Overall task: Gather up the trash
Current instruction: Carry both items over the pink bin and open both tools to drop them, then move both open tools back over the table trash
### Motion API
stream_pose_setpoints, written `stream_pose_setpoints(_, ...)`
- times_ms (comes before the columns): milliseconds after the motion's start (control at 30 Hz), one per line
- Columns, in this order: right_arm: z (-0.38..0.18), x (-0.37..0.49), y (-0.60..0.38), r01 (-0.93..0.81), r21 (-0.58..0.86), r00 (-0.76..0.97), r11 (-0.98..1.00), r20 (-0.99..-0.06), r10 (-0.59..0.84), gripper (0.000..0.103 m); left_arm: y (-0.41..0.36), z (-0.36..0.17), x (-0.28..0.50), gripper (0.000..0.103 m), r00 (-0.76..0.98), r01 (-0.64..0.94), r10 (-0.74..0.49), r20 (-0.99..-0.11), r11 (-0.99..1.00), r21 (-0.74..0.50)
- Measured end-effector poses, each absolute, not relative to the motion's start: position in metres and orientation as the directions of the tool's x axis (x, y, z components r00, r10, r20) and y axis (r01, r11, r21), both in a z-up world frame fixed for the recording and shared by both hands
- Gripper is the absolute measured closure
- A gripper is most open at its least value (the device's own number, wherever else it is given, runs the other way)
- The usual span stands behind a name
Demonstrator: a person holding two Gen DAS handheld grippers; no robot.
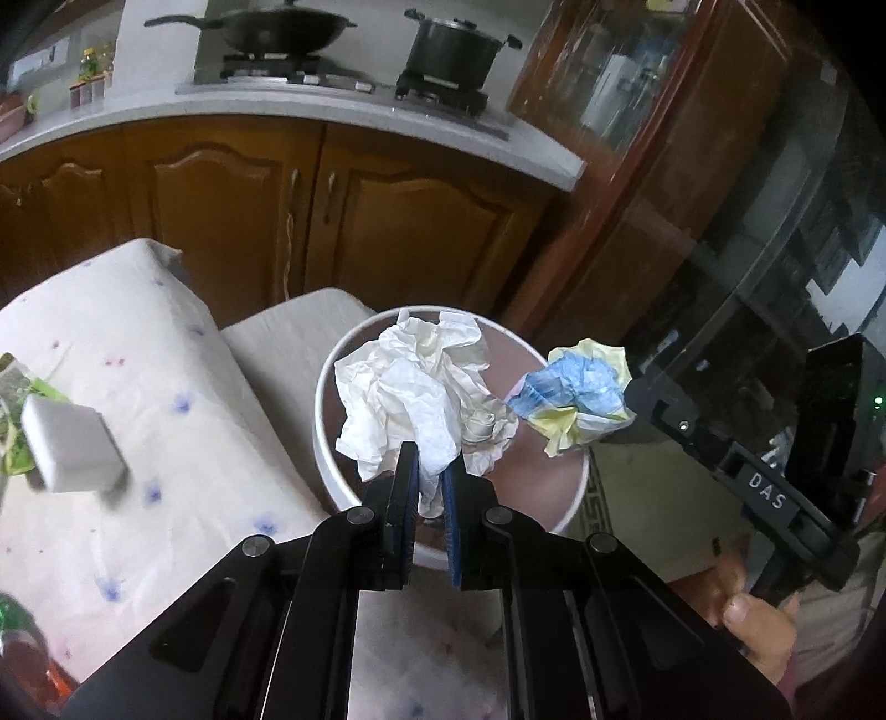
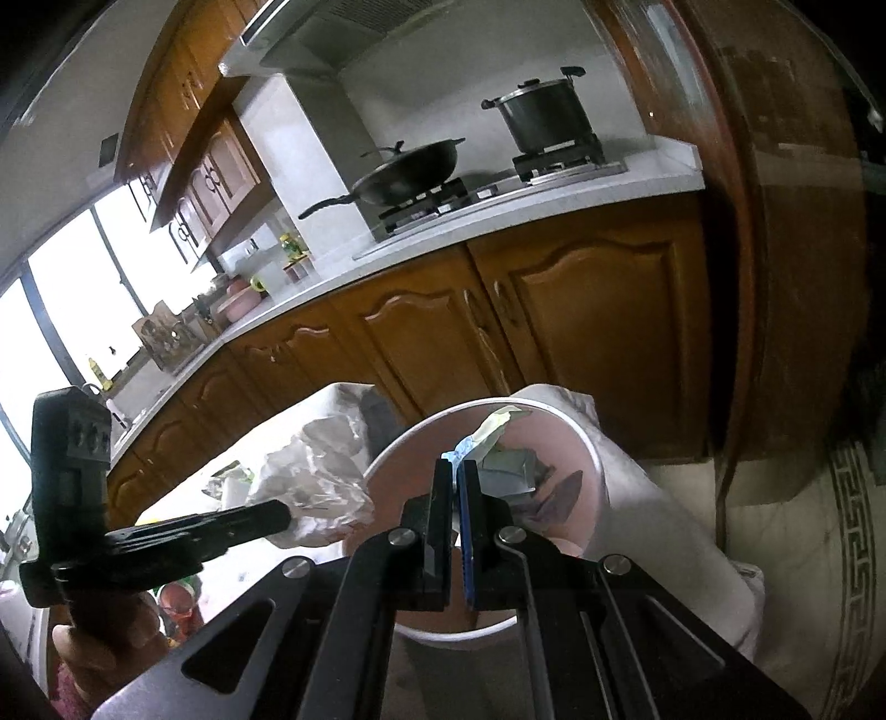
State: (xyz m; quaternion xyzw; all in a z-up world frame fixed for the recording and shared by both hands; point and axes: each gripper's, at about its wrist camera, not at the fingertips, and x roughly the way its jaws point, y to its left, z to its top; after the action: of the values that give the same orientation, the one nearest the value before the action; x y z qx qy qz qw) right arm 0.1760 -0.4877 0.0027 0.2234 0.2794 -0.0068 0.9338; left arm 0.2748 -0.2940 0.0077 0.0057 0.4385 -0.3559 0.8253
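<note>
A round white bin (image 1: 326, 399) with a pinkish inside stands beside the table. My left gripper (image 1: 426, 471) is shut on a crumpled white paper (image 1: 415, 387), which hangs over the bin's mouth. From the right comes my right gripper (image 1: 631, 399), shut on a crumpled blue and yellow paper (image 1: 576, 393) above the bin's right rim. In the right wrist view, the right gripper (image 2: 455, 465) pinches that blue and yellow paper (image 2: 487, 432) over the bin (image 2: 592, 454). The left gripper (image 2: 288, 515) holds the white paper (image 2: 315, 487) at the left. Grey trash (image 2: 509, 471) lies inside the bin.
A table with a flowered white cloth (image 1: 138, 387) at the left carries a white block (image 1: 72, 448), a green packet (image 1: 11, 421) and a bottle (image 1: 22, 653). Behind are wooden cabinets (image 1: 221, 210), a counter with a wok (image 1: 277, 27) and a pot (image 1: 454, 44). A patterned mat (image 2: 853, 531) lies right.
</note>
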Motion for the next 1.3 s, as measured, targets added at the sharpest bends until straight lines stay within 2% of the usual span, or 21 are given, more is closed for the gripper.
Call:
stream_pose_setpoints(467, -0.022, 0.199, -0.492, 0.153, 0.401, 0.808, 0.903, -0.578, 0.119, 0.1, -0.326, -0.022, 0.297, 0.093, 0.296, 0.584, -0.534, -0.792, 0.757, -0.293)
stream_pose_setpoints(533, -0.025, 0.203, -0.492, 0.157, 0.397, 0.798, 0.904, -0.59, 0.12, 0.096, -0.329, -0.026, 0.3, 0.086, 0.281, 0.576, -0.525, -0.803, 0.762, -0.296)
stream_pose_setpoints(700, -0.031, 0.203, -0.498, 0.175, 0.412, 0.787, 0.894, -0.605, 0.125, 0.093, -0.33, -0.025, 0.3, 0.073, 0.281, 0.576, -0.527, -0.802, 0.761, -0.298)
stream_pose_setpoints(900, -0.029, 0.2, -0.499, 0.175, 0.413, 0.791, 0.894, -0.599, 0.122, 0.079, -0.326, -0.017, 0.295, 0.073, 0.303, 0.581, -0.531, -0.791, 0.761, -0.289)
stream_pose_setpoints(967, -0.026, 0.198, -0.498, 0.172, 0.415, 0.796, 0.894, -0.593, 0.122, 0.073, -0.322, -0.015, 0.295, 0.068, 0.31, 0.577, -0.535, -0.786, 0.763, -0.292)
stream_pose_setpoints(1067, -0.022, 0.196, -0.495, 0.171, 0.413, 0.802, 0.894, -0.585, 0.117, 0.058, -0.309, -0.01, 0.292, 0.06, 0.329, 0.557, -0.537, -0.777, 0.775, -0.299)
stream_pose_setpoints(1133, -0.019, 0.193, -0.493, 0.169, 0.418, 0.808, 0.893, -0.578, 0.117, 0.034, -0.299, -0.008, 0.29, 0.059, 0.336, 0.544, -0.538, -0.773, 0.781, -0.307)
stream_pose_setpoints(1300, -0.012, 0.187, -0.482, 0.154, 0.418, 0.819, 0.895, -0.561, 0.122, 0.031, -0.271, -0.002, 0.279, 0.053, 0.377, 0.511, -0.531, -0.759, 0.803, -0.308)
